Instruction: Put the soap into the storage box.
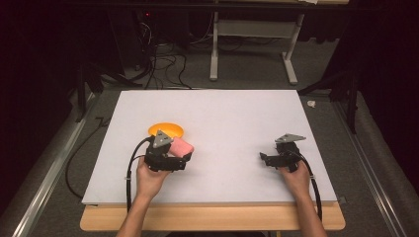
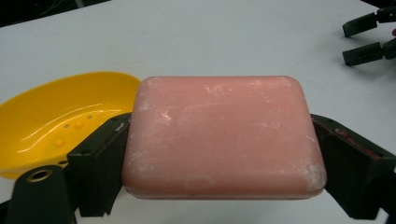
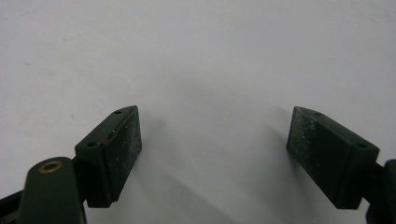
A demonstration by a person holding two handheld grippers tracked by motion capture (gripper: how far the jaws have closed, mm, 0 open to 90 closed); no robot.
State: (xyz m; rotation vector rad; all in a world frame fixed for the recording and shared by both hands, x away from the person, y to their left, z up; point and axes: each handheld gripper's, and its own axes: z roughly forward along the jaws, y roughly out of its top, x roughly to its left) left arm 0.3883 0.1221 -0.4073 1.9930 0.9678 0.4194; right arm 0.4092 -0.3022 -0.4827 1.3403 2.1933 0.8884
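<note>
High view, table: large white rectangular board [image 1: 222,128] lying on a wooden tabletop [image 1: 212,217], grey carpeted floor around it.
Background: white metal table frame [image 1: 252,44] standing beyond the board, black cables [image 1: 163,64] loose on the floor beside it.
Left gripper: black two-jaw tool [image 1: 179,154] held in the person's left hand [image 1: 149,177] near the board's front left, grey three-cornered plate on top, cable trailing back to the table edge.
Left jaws: clamped on the two short ends of the soap, pressed flat against it, seen close in the left gripper view [image 2: 219,140].
Right gripper: black two-jaw tool [image 1: 264,159] held in the right hand [image 1: 296,180] at the board's front right, well apart from the left one.
Right jaws: spread wide with nothing between them, bare white board beneath in the right gripper view [image 3: 212,154].
Dish: shallow oval yellow plastic soap dish [image 2: 56,121], small holes and bumps in its floor, resting on the board just beyond and beside the left gripper [image 1: 166,130].
Soap: pink rectangular bar of soap with rounded corners and whitish scuffs [image 2: 224,135], broad face up, next to the dish and not in it; whether touching the board cannot be told.
</note>
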